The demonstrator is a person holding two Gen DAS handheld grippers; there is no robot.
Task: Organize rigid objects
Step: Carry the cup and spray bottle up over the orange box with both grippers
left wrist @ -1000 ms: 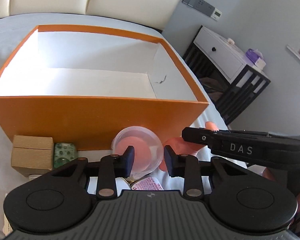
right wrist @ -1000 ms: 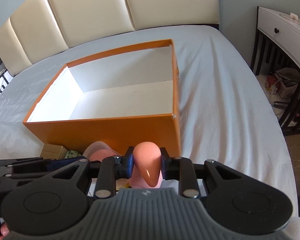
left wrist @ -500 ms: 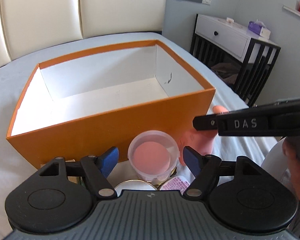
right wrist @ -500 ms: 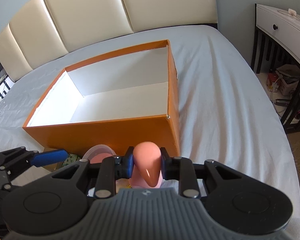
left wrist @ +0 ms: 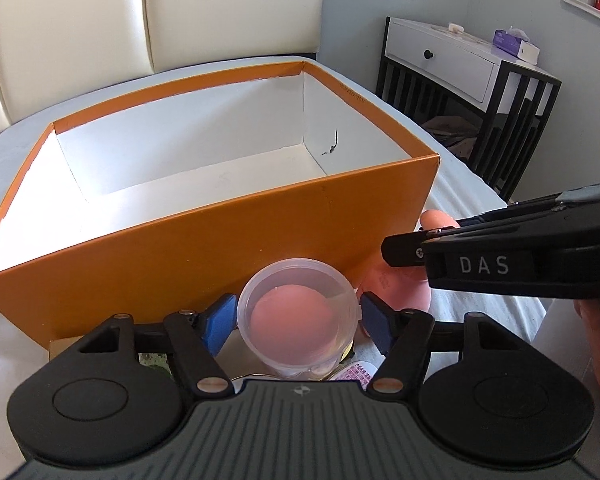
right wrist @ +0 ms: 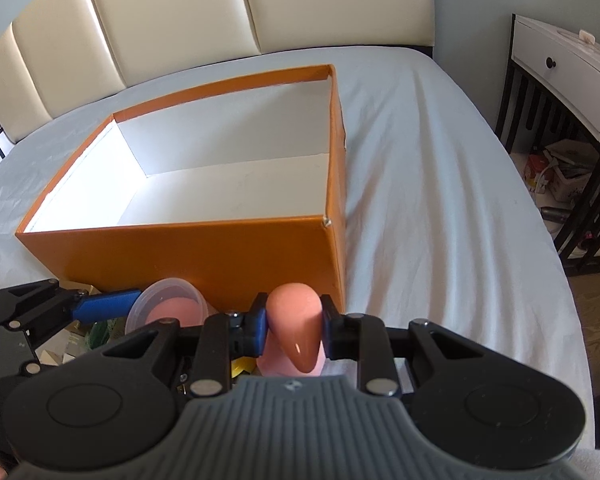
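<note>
While the left gripper (left wrist: 298, 318) angles down at the near wall of the orange box (left wrist: 204, 248), its blue pads (left wrist: 220, 322) are closing around a clear plastic cup (left wrist: 298, 320) with a pink puff inside, not visibly pressing it; the right gripper (right wrist: 294, 326), reaching in from the right at a similar downward tilt, is clamped tight on a peach, rounded object (right wrist: 296, 332) near the box's near right corner, on the white bedsheet (right wrist: 440, 208)
</note>
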